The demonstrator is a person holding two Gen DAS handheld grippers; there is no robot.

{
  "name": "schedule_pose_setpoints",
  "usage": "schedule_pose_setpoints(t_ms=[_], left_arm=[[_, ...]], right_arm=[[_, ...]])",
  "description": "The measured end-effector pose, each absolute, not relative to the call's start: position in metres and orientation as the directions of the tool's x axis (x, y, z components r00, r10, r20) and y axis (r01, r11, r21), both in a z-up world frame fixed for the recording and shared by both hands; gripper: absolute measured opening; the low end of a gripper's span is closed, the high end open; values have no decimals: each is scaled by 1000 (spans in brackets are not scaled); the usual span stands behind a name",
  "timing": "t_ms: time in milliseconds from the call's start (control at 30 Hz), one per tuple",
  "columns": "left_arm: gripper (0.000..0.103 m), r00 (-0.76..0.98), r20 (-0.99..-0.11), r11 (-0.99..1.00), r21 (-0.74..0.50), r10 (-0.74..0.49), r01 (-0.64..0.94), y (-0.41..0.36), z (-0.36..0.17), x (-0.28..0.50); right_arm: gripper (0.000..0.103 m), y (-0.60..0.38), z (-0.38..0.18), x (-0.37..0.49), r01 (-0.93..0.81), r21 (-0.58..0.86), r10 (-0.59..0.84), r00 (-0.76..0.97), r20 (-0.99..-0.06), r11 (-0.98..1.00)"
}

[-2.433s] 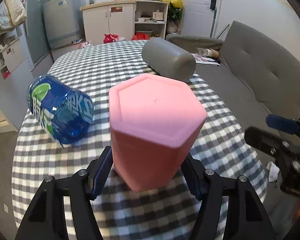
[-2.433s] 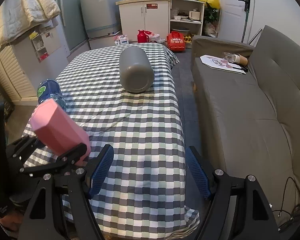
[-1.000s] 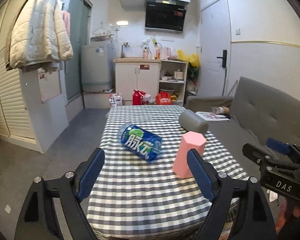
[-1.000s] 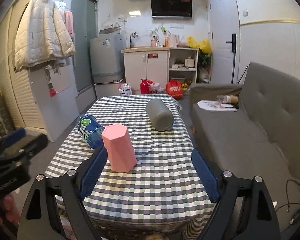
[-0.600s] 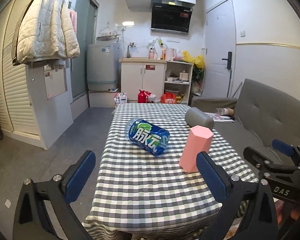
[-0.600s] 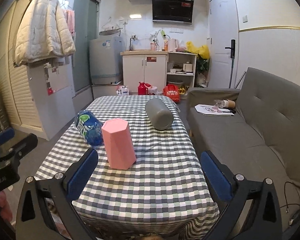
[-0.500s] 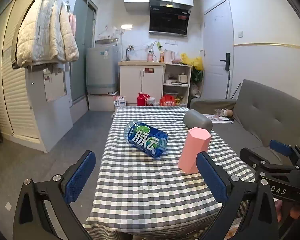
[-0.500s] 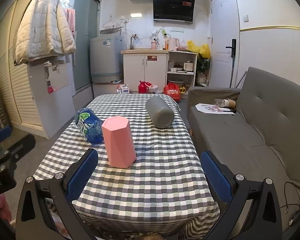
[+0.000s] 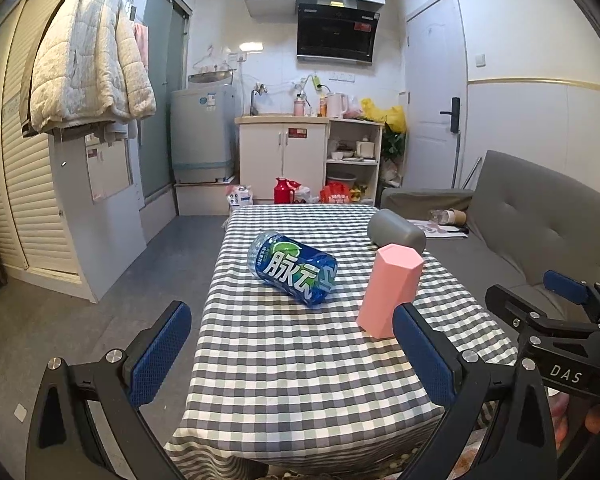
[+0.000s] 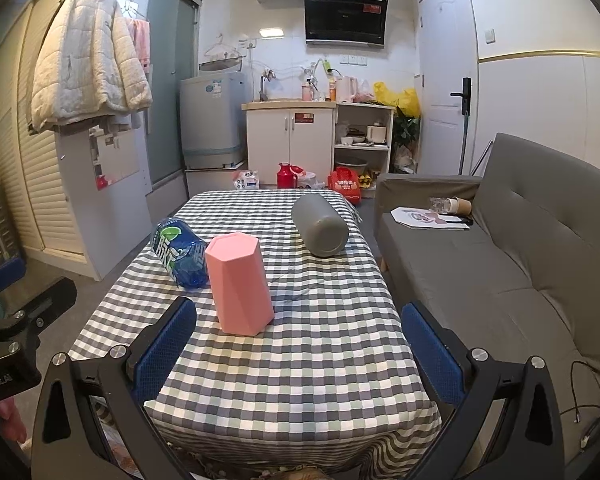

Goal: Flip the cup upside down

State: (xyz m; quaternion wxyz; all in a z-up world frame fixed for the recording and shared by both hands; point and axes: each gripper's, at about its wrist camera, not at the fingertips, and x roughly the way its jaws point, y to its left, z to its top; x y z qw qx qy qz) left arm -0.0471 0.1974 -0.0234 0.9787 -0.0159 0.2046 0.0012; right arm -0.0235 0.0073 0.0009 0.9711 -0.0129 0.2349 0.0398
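A pink hexagonal cup (image 9: 390,290) stands upside down, closed base up, on the checked tablecloth (image 9: 308,344); it also shows in the right wrist view (image 10: 239,287). My left gripper (image 9: 292,354) is open and empty, held back from the table's near edge. My right gripper (image 10: 300,350) is open and empty, also back from the near edge. The right gripper shows at the right of the left wrist view (image 9: 560,304).
A blue plastic bottle (image 9: 293,267) lies on its side left of the cup (image 10: 180,254). A grey cylinder (image 10: 320,225) lies on its side further back. A grey sofa (image 10: 520,264) runs along the table's right side. Cabinets and a washing machine stand at the back.
My left gripper let go of the pink cup, which now stands base up on the table. Both grippers have pulled back from the table and opened wide.
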Motion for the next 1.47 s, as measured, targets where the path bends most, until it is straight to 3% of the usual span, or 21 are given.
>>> schedule_pose_setpoints(t_ms=[1467], left_arm=[[103,909,-417,999,-35,14,-32,206,-25,-44]], right_arm=[[103,9,-3,-19,-81,-5,69,878,-474,997]])
